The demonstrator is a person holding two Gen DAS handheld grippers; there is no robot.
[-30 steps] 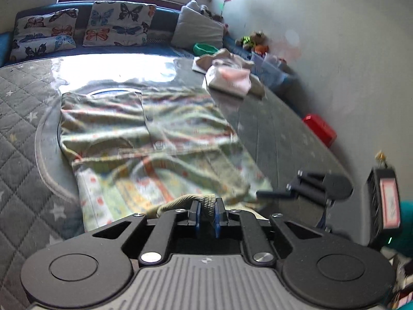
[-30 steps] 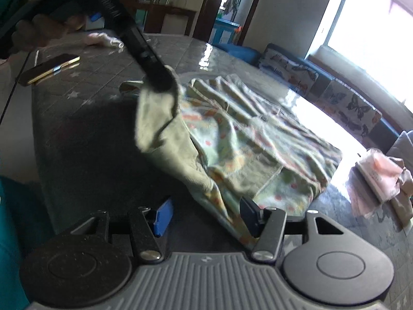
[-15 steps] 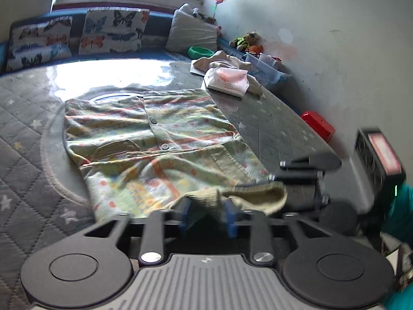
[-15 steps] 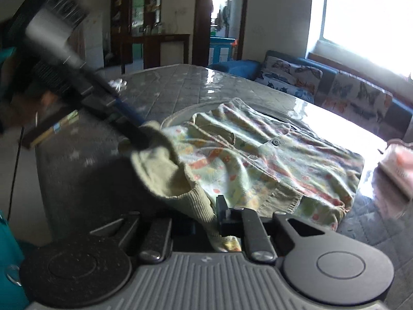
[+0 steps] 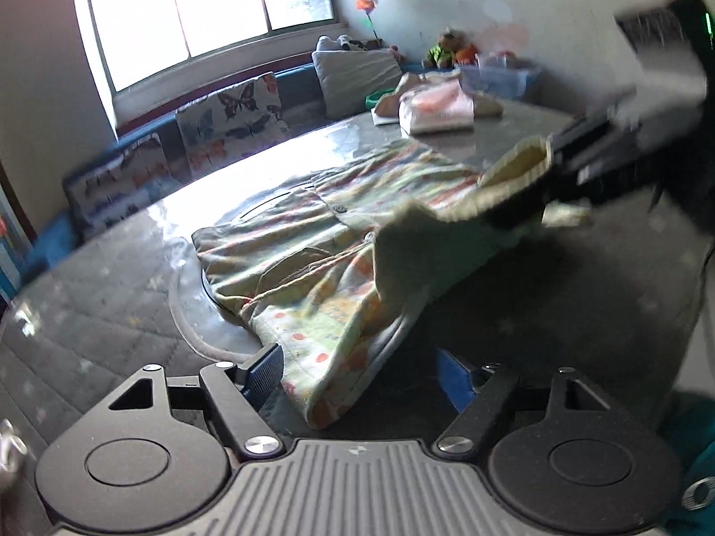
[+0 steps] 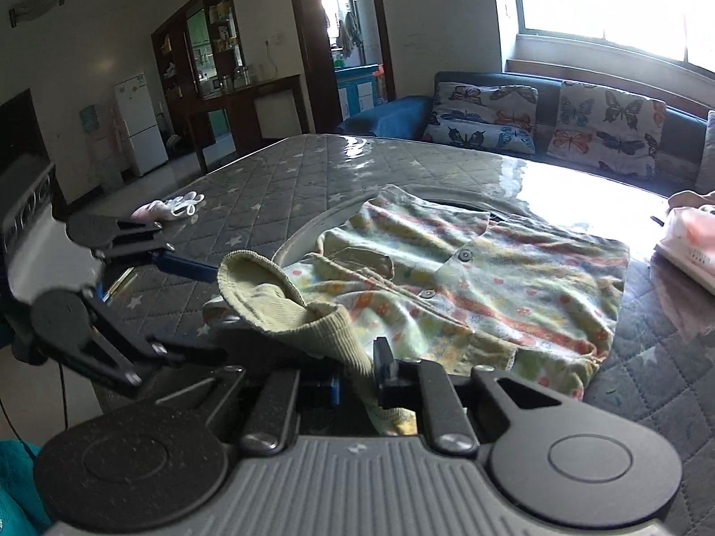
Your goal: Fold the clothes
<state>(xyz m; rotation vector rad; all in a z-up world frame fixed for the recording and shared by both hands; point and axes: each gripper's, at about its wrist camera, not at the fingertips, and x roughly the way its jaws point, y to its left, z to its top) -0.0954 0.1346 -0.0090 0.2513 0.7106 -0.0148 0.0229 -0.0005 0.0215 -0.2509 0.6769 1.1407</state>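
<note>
The patterned baby shirt (image 6: pixel 514 277) is spread on the quilted grey bench (image 6: pixel 313 178); its ribbed cuff (image 6: pixel 330 335) is clamped in the right hand-held gripper (image 6: pixel 357 379); the left hand-held gripper (image 5: pixel 362 370) is seen with jaws just opened, cloth lying loosely between them.

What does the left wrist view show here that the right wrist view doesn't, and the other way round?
Left wrist only: stuffed toys and a pinwheel by the wall. Right wrist only: a white fridge, a doorway, and a pink item on the table. Both: the patterned shirt, butterfly cushions, open left tongs, right tongs shut on the shirt's ribbed hem.
</note>
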